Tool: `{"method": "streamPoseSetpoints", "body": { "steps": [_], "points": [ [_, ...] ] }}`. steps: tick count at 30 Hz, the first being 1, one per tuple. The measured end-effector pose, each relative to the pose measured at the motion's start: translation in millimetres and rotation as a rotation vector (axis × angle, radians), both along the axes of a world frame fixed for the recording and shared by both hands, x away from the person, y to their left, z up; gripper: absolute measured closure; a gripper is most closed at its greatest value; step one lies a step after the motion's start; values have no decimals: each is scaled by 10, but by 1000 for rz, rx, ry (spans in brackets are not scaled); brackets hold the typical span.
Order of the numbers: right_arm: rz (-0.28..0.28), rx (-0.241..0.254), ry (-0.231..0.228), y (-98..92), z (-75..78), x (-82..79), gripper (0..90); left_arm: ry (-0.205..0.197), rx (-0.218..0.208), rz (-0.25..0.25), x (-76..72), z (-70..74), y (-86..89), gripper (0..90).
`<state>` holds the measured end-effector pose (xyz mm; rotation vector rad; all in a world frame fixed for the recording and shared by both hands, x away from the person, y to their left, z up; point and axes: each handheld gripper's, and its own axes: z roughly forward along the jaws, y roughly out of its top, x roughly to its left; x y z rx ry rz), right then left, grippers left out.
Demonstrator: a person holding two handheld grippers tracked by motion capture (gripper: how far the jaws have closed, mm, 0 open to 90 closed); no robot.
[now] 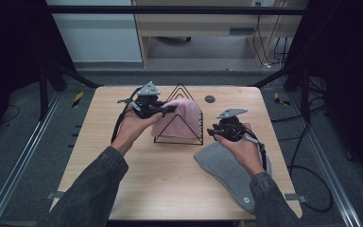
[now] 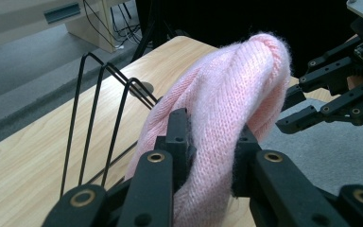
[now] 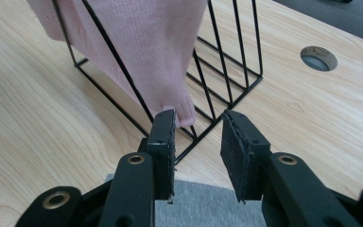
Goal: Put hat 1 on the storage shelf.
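While the left gripper (image 2: pixel 211 142) clamps the pink knit cloth (image 2: pixel 227 99) draped on the black wire rack (image 1: pixel 178 137), the right gripper (image 3: pixel 198 137) hangs apart, empty, just beside the cloth's lower corner.

pink knit cloth (image 1: pixel 185 116): 1 | wire rack (image 1: pixel 179 138): 1 | grey mat (image 1: pixel 227 172): 1

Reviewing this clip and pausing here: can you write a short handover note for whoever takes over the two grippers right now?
Left gripper: shut on the pink knit cloth, which is draped on the black wire rack.
Right gripper: open and holding nothing, just short of the cloth's hanging corner and above the grey mat.
Done: cloth gripped at the rack.
Left: probably catch the loose corner with the right gripper, then lift the cloth clear.
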<state>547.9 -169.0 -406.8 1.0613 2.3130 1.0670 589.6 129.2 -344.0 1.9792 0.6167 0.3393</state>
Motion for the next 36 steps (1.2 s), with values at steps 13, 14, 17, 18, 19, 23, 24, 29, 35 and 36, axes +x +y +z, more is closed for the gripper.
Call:
{"method": "streamPoseSetpoints", "body": {
  "steps": [13,14,17,18,19,23,24,29,35,36],
  "points": [
    [-31,-19,10,-253,-85,-146,661,33,3,-2,-5,-120,80,731],
    [-42,-15,14,-294,-98,-162,661,33,5,-2,-2,-130,84,729],
    [-64,-12,22,-385,-128,-172,661,41,11,-5,-2,-148,92,700],
    [-76,-13,29,-428,-153,-171,659,47,15,-10,-6,-153,97,680],
    [-84,-13,34,-446,-163,-177,658,52,13,-16,-16,-154,99,648],
    [-107,-12,42,-526,-196,-230,641,37,12,8,-87,-154,175,516],
    [-107,-12,42,-526,-196,-230,641,37,-3,17,-112,-154,200,516],
    [-150,-11,56,-650,-224,-291,582,-14,42,45,-295,-135,309,402],
    [-234,34,79,-865,-303,-381,510,-13,98,119,-528,-256,433,238],
    [-253,29,85,-900,-316,-392,487,-7,96,123,-560,-293,455,221]
  ]
}}
